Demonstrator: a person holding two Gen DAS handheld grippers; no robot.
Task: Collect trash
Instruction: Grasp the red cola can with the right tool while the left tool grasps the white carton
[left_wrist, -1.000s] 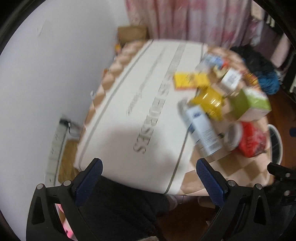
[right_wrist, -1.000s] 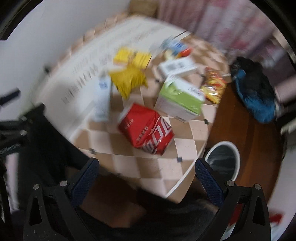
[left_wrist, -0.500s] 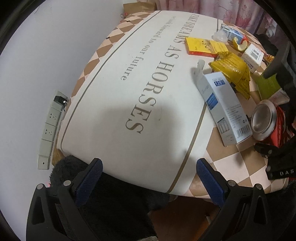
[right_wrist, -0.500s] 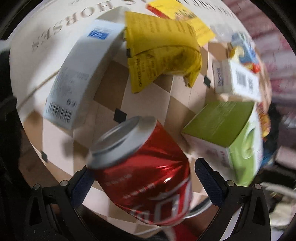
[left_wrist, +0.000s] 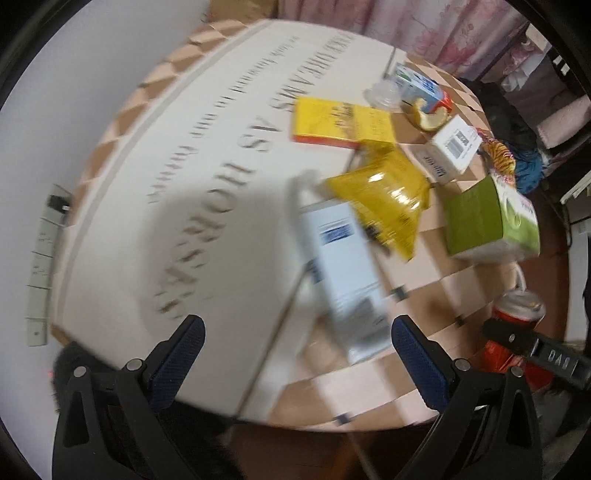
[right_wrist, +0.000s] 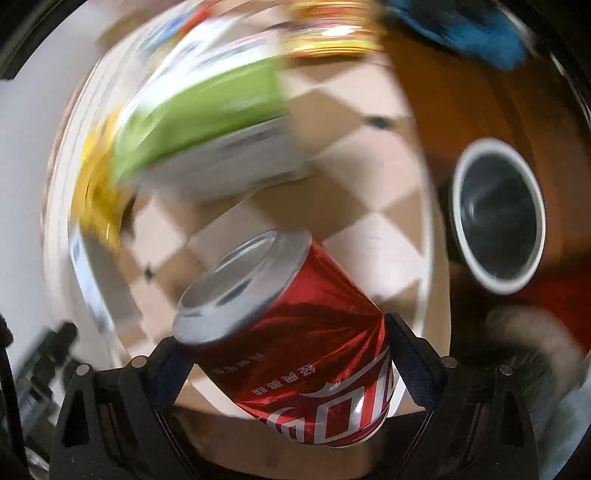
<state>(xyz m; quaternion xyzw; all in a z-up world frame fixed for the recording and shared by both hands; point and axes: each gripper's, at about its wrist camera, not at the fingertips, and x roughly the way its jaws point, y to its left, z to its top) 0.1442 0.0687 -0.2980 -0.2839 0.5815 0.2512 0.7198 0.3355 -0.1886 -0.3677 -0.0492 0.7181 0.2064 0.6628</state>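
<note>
A round table (left_wrist: 207, 155) under a cream cloth printed with large grey lettering and edged in tan-and-white checks fills most of both views, its right half strewn with litter. Beyond its edge, on the brown floor, a white-rimmed bin (right_wrist: 498, 218) stands open and dark inside. Among the litter, a green-and-white carton (left_wrist: 487, 221) sits near the far right edge, a long white box with a blue label (left_wrist: 343, 273) lies just ahead of my left gripper (left_wrist: 295, 358), and a crumpled yellow wrapper (left_wrist: 384, 199) overlaps that box's far end. A flat yellow packet (left_wrist: 340, 122) lies further back on the cloth. My left fingers are spread wide with nothing between them. My right gripper (right_wrist: 280, 365) has the red soda can (right_wrist: 295, 347) between its blue pads, both sides pressed against the can's crinkled body, its silver top tilted up and away from me above the checked cloth.
</note>
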